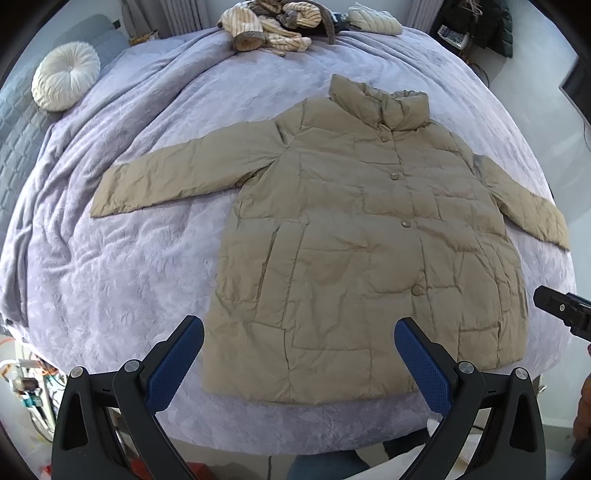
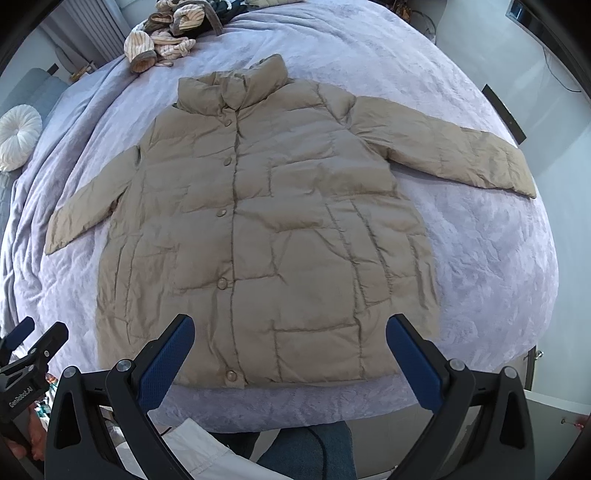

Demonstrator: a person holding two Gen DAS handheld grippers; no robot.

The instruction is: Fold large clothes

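on the bed's lilac blanket (image 1: 110,280), going left to right: round white cushion (image 1: 65,81) far left by the headboard side, then a heap of striped clothes (image 1: 266,27) at the far edge, then the tan puffer coat (image 1: 354,236) spread flat mid-bed, front up, buttoned.

left gripper (image 1: 299,334) hangs above the coat's near hem, released, jaws wide apart, nothing btwn them. right gripper (image 2: 290,330) likewise over the hem, spread wide and empty, not touching fabric as far as i can tell.

progress, my read: coat is laid out & smoothed, both sleeves (image 1: 177,177) splayed out sideways, but no fold made yet. so prep looks done; sleeves in, sides over, then hem-to-collar all left to do.

orientation: collar (image 1: 384,107) points away from the person, hem toward them. long axis runs near-to-far across the bed, w/ sleeves roughly crosswise and angled a bit toward the hem.
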